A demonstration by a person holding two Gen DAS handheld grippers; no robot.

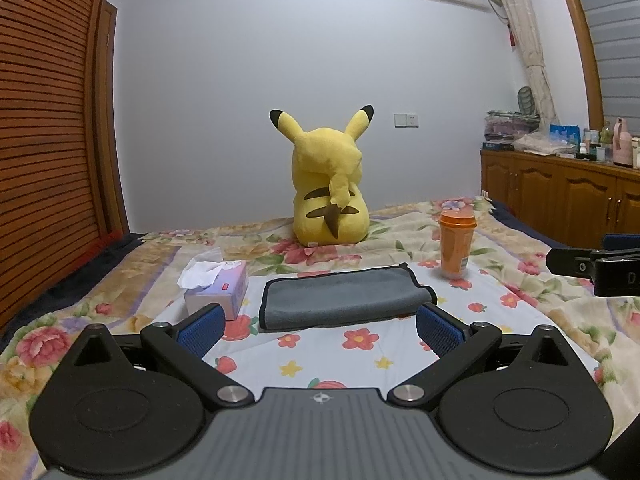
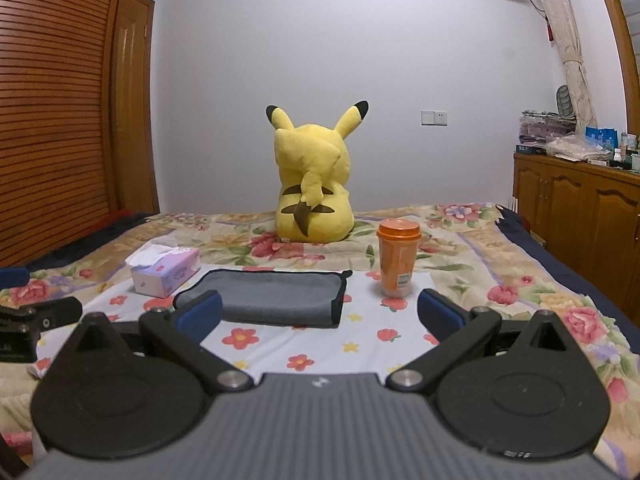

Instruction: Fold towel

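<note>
A grey towel (image 1: pixel 340 296) with a dark hem lies folded into a flat rectangle on the flowered bedspread (image 1: pixel 360 360); it also shows in the right wrist view (image 2: pixel 276 298). My left gripper (image 1: pixel 320 330) is open and empty, hovering just in front of the towel. My right gripper (image 2: pixel 320 314) is open and empty, in front of the towel's right part. The right gripper's side shows at the right edge of the left wrist view (image 1: pixel 600 268); the left gripper's side shows at the left edge of the right wrist view (image 2: pixel 36 316).
A tissue box (image 1: pixel 220 286) stands left of the towel and an orange lidded cup (image 1: pixel 456 246) right of it. A yellow Pikachu plush (image 1: pixel 330 184) sits behind. A wooden cabinet (image 1: pixel 560 196) stands right of the bed, a slatted wardrobe (image 1: pixel 48 120) left.
</note>
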